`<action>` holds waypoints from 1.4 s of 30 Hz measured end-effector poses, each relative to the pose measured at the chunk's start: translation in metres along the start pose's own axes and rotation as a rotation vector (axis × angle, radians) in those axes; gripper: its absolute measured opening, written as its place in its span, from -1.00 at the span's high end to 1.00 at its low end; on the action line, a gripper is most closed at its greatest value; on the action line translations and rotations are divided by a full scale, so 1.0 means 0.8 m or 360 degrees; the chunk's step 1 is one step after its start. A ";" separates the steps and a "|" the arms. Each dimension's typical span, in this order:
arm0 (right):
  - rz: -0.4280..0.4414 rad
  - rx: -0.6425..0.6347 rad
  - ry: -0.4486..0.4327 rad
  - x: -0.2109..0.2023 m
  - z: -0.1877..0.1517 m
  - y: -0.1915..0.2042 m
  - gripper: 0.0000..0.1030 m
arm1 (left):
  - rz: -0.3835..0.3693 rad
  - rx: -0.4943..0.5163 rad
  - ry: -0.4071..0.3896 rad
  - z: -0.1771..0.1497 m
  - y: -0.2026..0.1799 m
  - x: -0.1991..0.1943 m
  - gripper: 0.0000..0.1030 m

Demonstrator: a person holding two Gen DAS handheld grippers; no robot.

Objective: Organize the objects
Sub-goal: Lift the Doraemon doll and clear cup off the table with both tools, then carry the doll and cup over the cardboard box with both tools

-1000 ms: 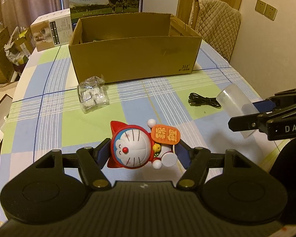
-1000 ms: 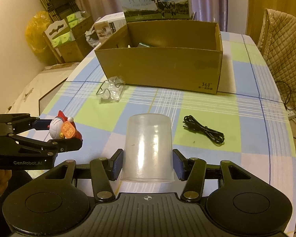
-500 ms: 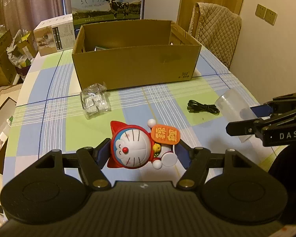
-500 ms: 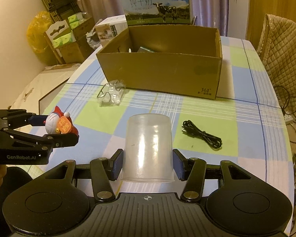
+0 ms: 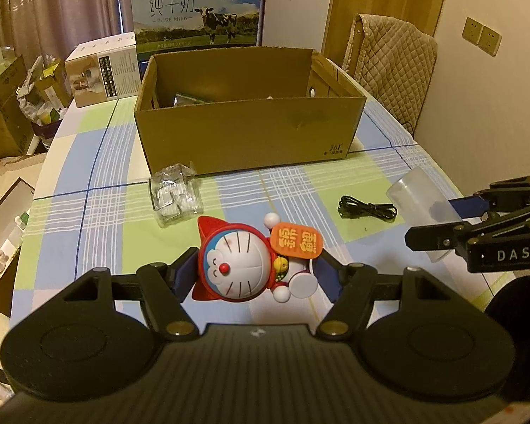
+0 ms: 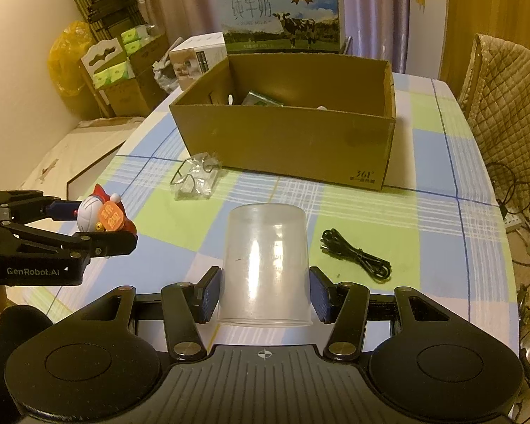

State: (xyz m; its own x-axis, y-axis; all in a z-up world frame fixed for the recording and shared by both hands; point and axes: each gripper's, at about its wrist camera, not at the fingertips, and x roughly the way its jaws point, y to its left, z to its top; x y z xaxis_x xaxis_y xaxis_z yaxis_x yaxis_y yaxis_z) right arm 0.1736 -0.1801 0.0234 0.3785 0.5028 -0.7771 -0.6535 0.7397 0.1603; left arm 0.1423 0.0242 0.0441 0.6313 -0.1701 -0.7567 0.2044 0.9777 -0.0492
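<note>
My left gripper [image 5: 256, 272] is shut on a red and white Doraemon figure [image 5: 240, 261] with an orange sign, held above the checked tablecloth. It also shows in the right wrist view [image 6: 102, 213]. My right gripper [image 6: 265, 295] is shut on a clear plastic cup [image 6: 266, 265], held upside down; the cup also shows in the left wrist view [image 5: 420, 198]. An open cardboard box [image 5: 251, 134] stands ahead on the table with a few items inside. It shows in the right wrist view too [image 6: 293, 137].
A clear plastic packet [image 5: 175, 194] lies in front of the box's left end. A coiled black cable [image 5: 367, 210] lies to the right. A milk carton box [image 5: 198, 10] and a white box [image 5: 104, 69] stand behind. A padded chair [image 5: 392, 63] is at the far right.
Both grippers have risen and moved toward the box with their objects held. More of the box's inside is in view now.
</note>
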 end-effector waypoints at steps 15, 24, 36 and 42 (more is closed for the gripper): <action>-0.0021 -0.0036 -0.0014 -0.004 0.032 -0.010 0.04 | 0.0004 0.0025 -0.0061 0.032 0.002 -0.007 -0.27; -0.0032 -0.0066 -0.0040 -0.006 0.054 -0.012 0.04 | -0.0002 0.0054 -0.0090 0.058 0.001 -0.008 -0.27; -0.0028 -0.0071 -0.0063 -0.011 0.101 -0.028 0.04 | -0.0021 0.0076 -0.0093 0.094 0.008 -0.001 -0.27; -0.0042 -0.0104 -0.0078 -0.008 0.134 -0.033 0.04 | -0.0014 0.0092 -0.0101 0.123 0.017 0.006 -0.27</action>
State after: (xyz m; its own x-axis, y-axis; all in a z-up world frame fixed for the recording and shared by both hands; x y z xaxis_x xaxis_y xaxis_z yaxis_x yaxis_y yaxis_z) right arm 0.2589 -0.1552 0.0894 0.4268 0.5057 -0.7497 -0.6837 0.7231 0.0985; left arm 0.2218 0.0243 0.1042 0.6753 -0.1877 -0.7132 0.2517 0.9677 -0.0163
